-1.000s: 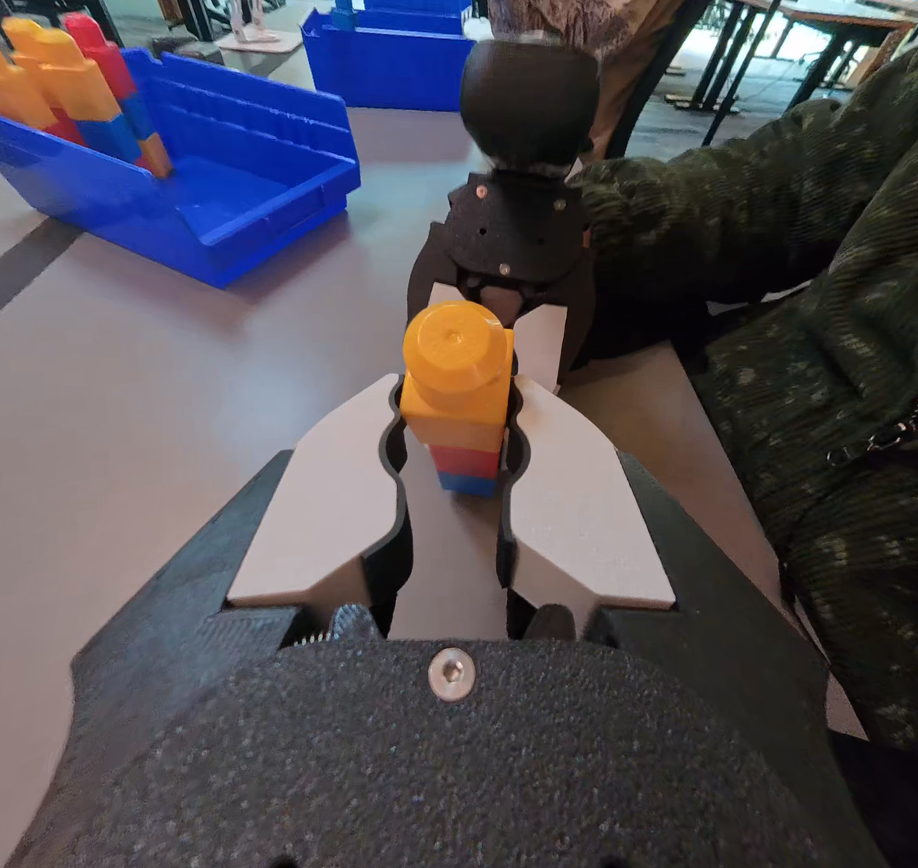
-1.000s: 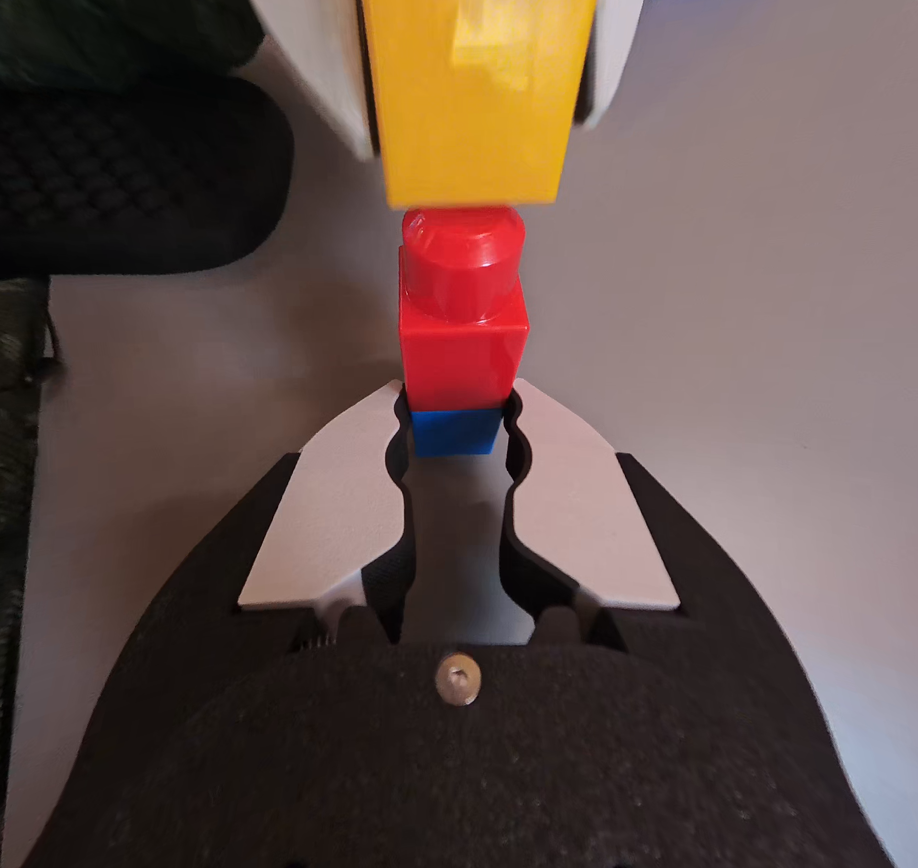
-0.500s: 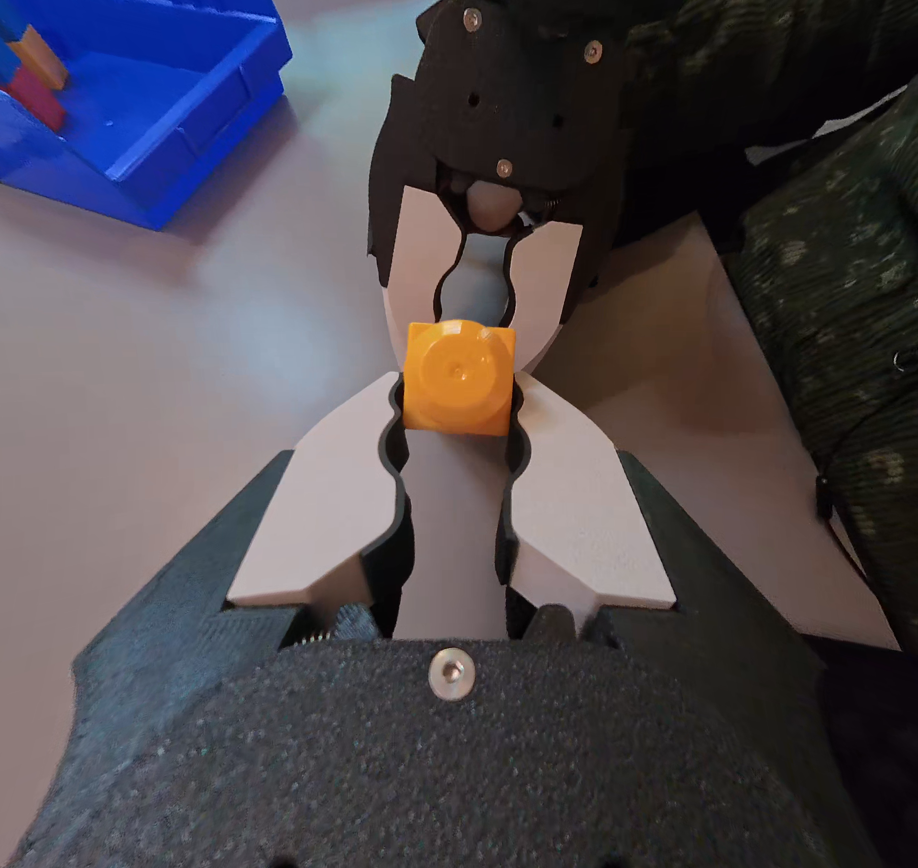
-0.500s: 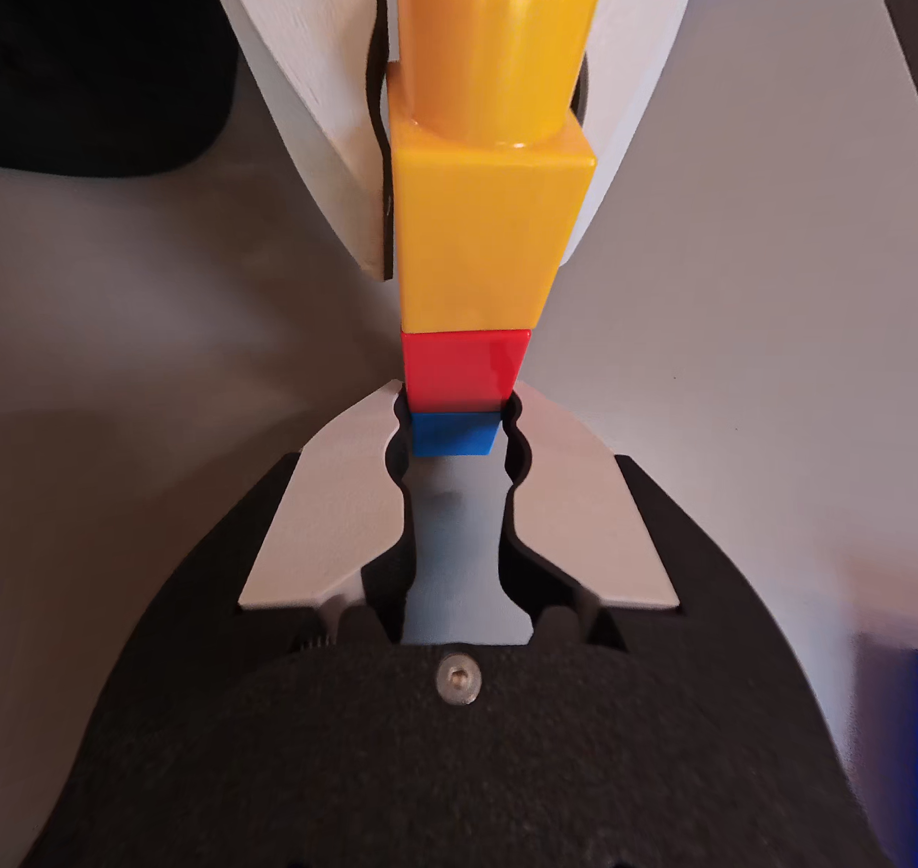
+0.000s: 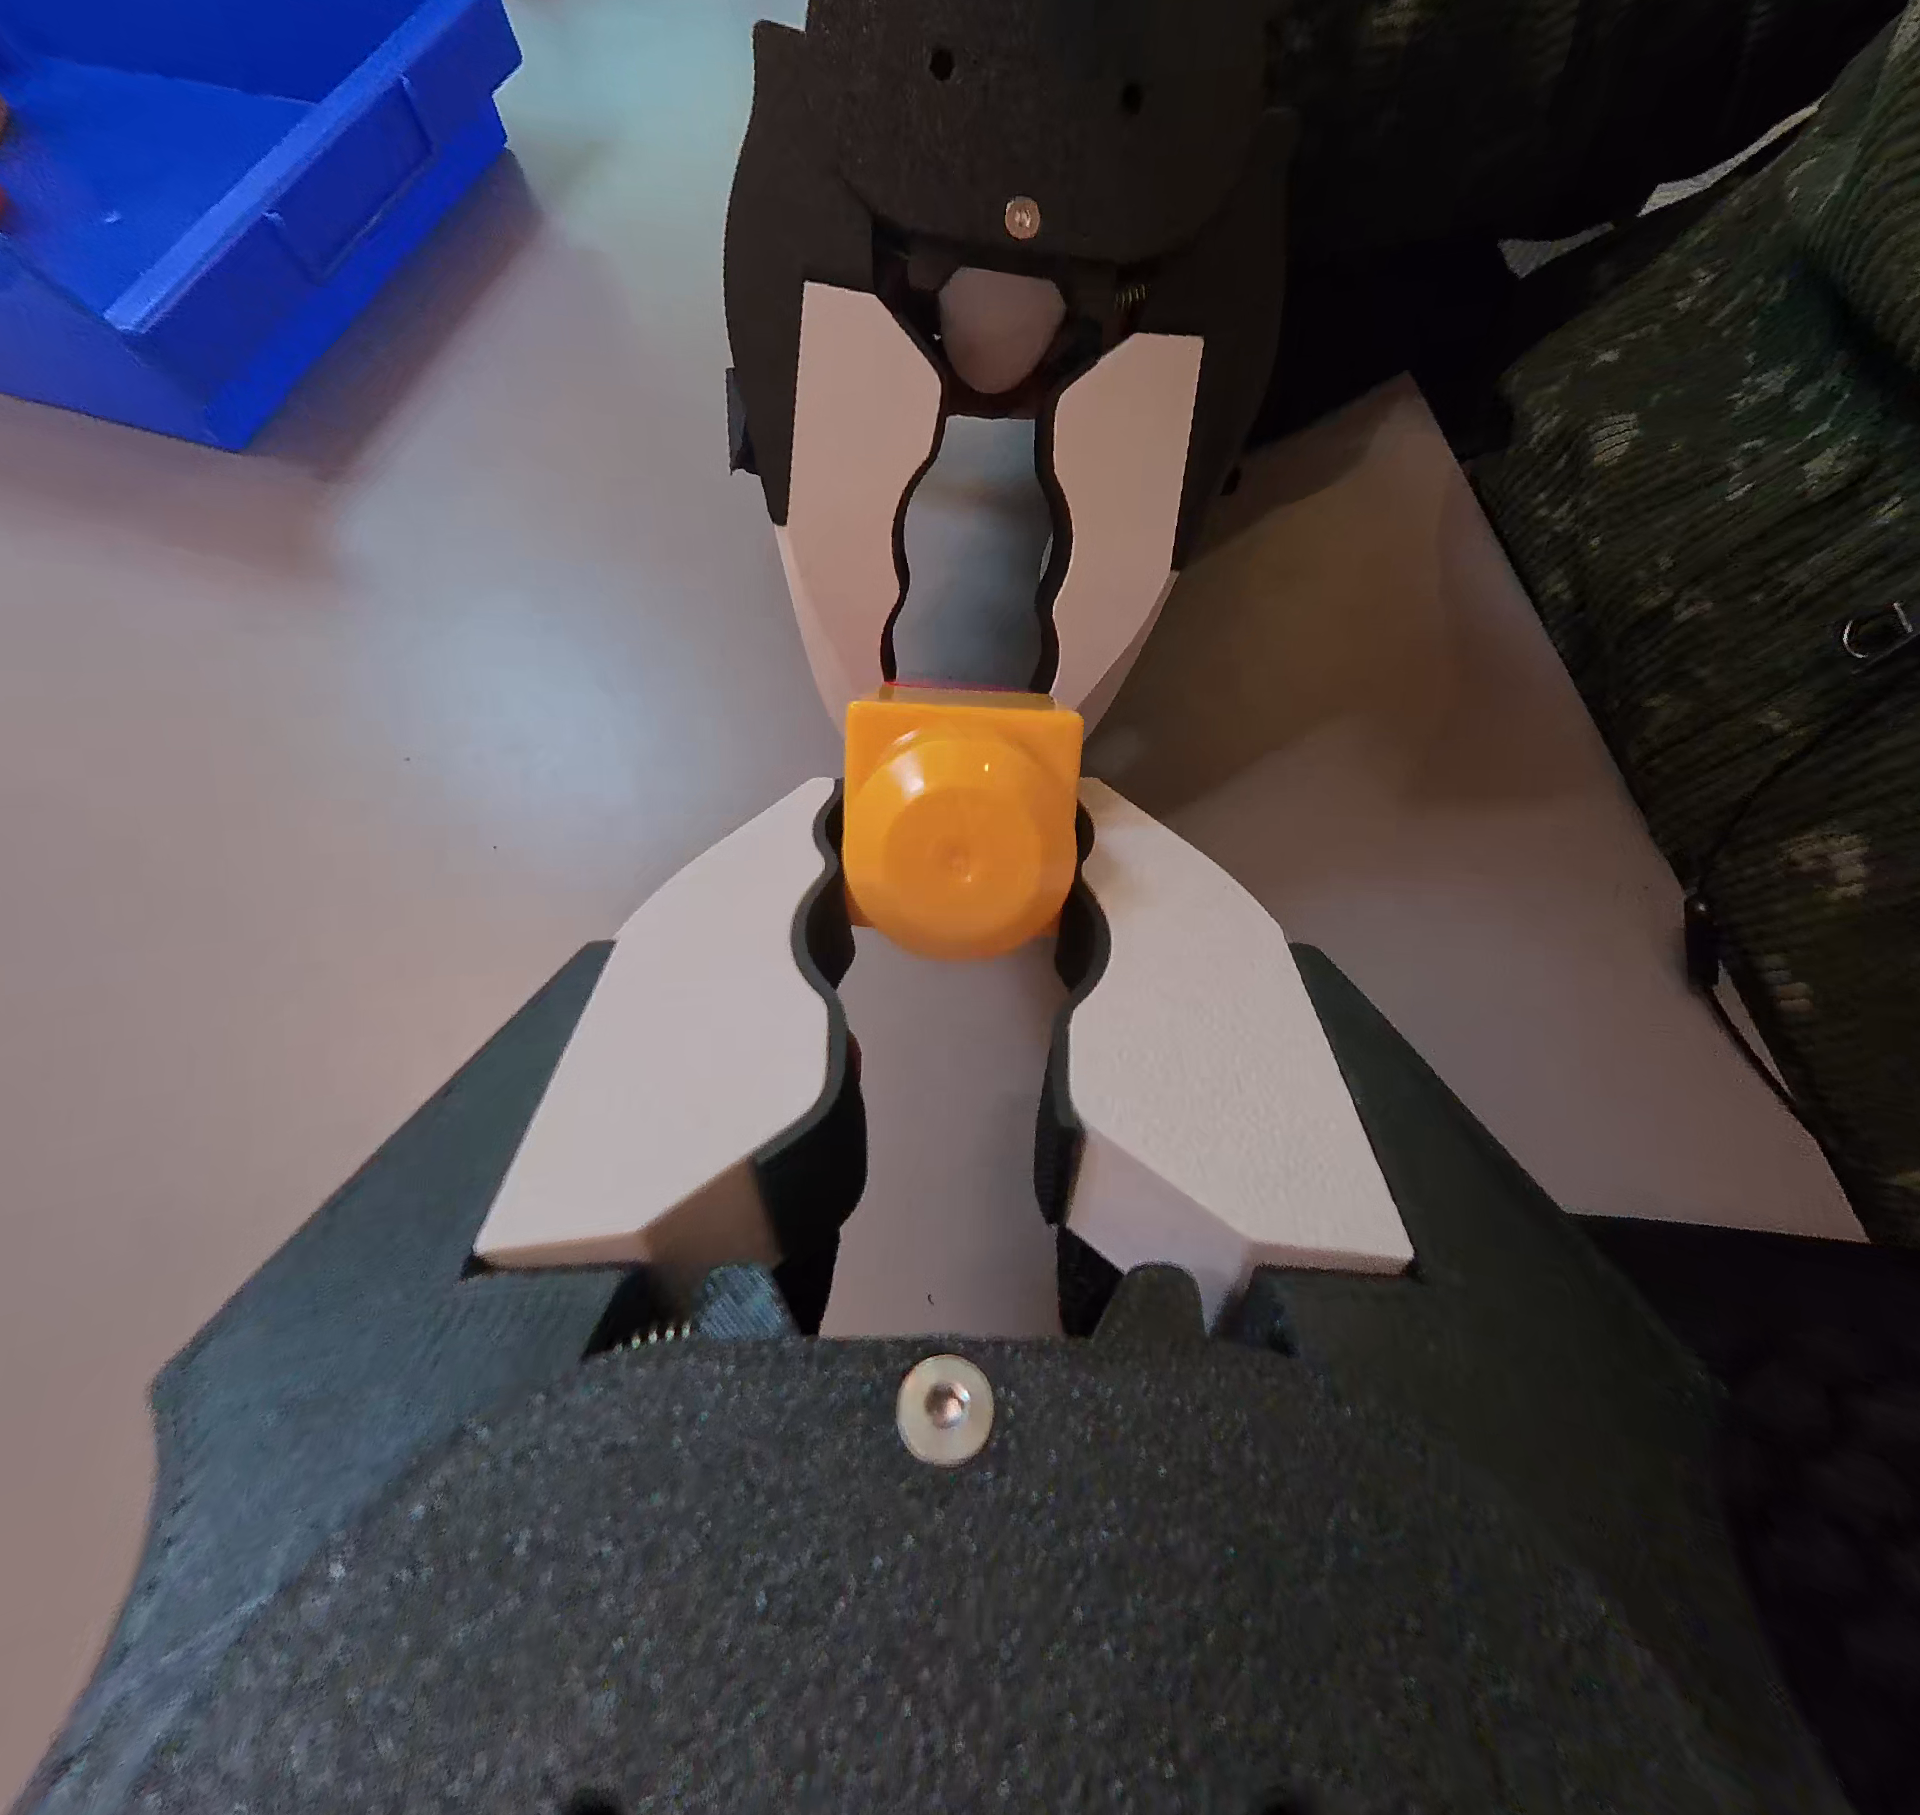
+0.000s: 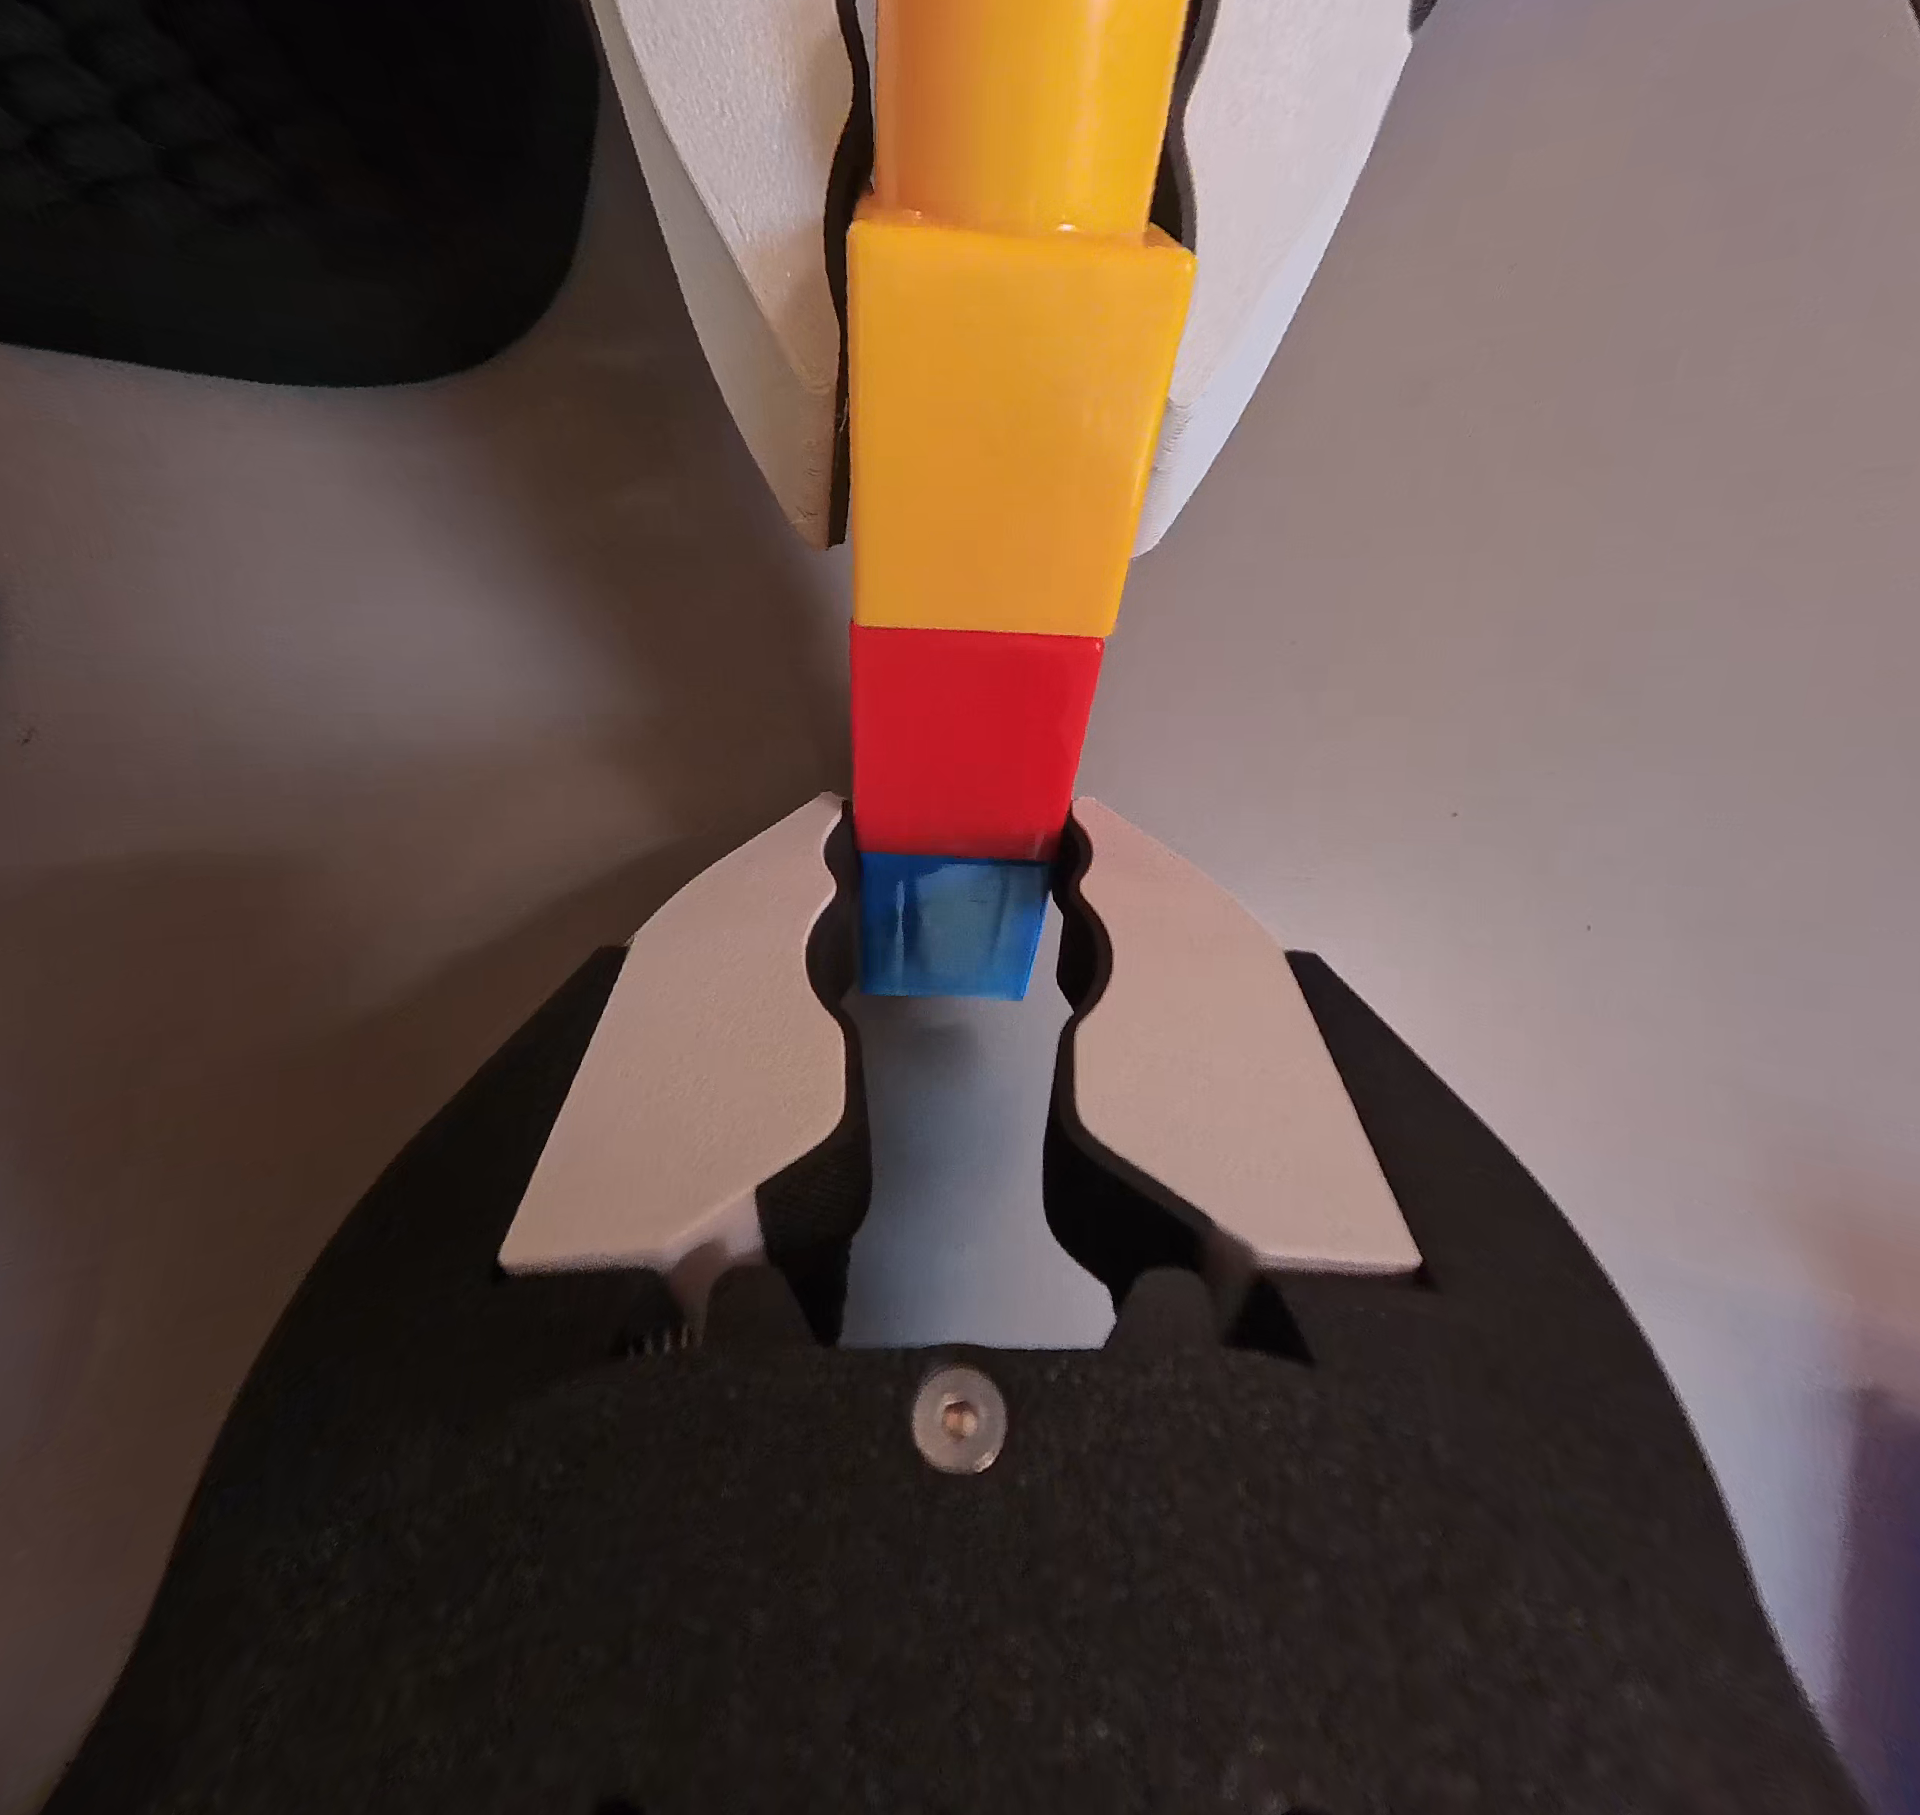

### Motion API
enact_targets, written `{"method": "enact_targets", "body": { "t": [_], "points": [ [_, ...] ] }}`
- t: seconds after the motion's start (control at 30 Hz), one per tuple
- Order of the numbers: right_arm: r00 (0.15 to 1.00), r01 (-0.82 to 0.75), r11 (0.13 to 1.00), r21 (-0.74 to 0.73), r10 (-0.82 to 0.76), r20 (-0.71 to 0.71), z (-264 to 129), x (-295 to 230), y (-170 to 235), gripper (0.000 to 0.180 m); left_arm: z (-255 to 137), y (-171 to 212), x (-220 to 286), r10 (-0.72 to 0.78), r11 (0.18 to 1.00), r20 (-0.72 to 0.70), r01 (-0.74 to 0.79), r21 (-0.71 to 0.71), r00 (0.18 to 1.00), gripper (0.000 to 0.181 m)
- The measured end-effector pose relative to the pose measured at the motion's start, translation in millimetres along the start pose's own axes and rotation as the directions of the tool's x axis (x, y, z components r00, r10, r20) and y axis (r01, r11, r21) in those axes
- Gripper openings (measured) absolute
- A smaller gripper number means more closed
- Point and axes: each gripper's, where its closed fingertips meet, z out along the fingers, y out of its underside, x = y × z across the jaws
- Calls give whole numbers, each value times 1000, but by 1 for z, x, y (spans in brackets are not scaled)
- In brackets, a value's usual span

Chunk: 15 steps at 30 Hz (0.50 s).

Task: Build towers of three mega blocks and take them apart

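Observation:
A tower of three blocks is held between both grippers above the grey table. In the right wrist view the yellow block (image 6: 1013,415) sits on the red block (image 6: 966,731), which sits on the blue block (image 6: 951,924). My right gripper (image 6: 954,892) is shut on the blue block at the tower's base. My left gripper (image 5: 958,830) is shut on the yellow block (image 5: 961,830), seen stud-first in the left wrist view; it also shows at the top of the right wrist view (image 6: 1013,477). The right gripper (image 5: 971,664) faces mine in the left wrist view.
A blue bin (image 5: 239,238) stands on the table at the upper left of the left wrist view. A person's camouflage sleeve (image 5: 1704,622) fills the right side. A black padded chair part (image 6: 260,155) lies at the upper left of the right wrist view. Tip to tip, the grippers are about 5 cm apart.
The yellow block came down onto the red block's stud and now sits flush on it. The left gripper has tilted over so that it looks down the stud. The bin slid to the upper left.

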Motion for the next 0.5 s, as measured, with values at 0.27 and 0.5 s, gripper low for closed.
{"method": "enact_targets", "body": {
  "t": [0.27,0.5],
  "points": [
    [1000,9,1000,4,-9,25,-2,-4,1,36,2,5,3,17,1000,-17,-17,-13,1000,38],
    [999,8,1000,-7,-8,34,-3,-5,4,36,6,15,2,36,998,-2,-36,-44,999,37]
  ]
}}
